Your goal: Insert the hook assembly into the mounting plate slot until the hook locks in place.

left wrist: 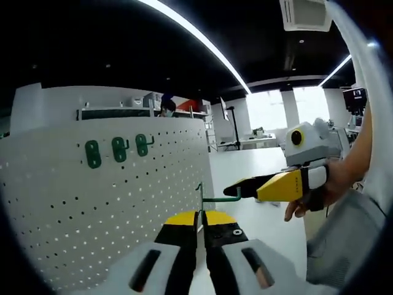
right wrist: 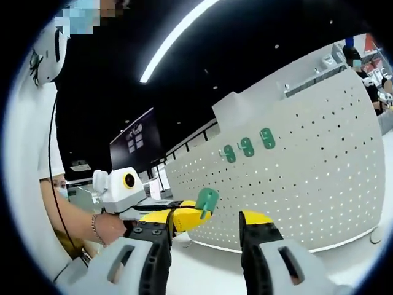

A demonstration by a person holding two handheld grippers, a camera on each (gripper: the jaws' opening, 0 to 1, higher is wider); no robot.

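A green hook [left wrist: 216, 198] with a flat back plate and a thin rod is held edge-on in my left gripper [left wrist: 201, 216], whose yellow-tipped jaws are shut on the plate. The rod runs right toward my right gripper [left wrist: 238, 188], which reaches in at the rod's curled end; whether they touch I cannot tell. In the right gripper view my right gripper [right wrist: 206, 224] stands open, and beyond the gap between its jaws is the hook plate [right wrist: 207, 201], held by the left gripper [right wrist: 195, 216]. The white pegboard [left wrist: 73, 203] [right wrist: 319, 184] stands upright behind, carrying three green plates [left wrist: 118, 149] [right wrist: 247, 147].
The pegboard stands on a white table [left wrist: 258, 166]. A person's hand [left wrist: 301, 206] holds the right gripper, and a forearm with a bracelet [right wrist: 93, 228] holds the left. Another person [left wrist: 166, 107] is behind the board. Desks and a monitor are in the background.
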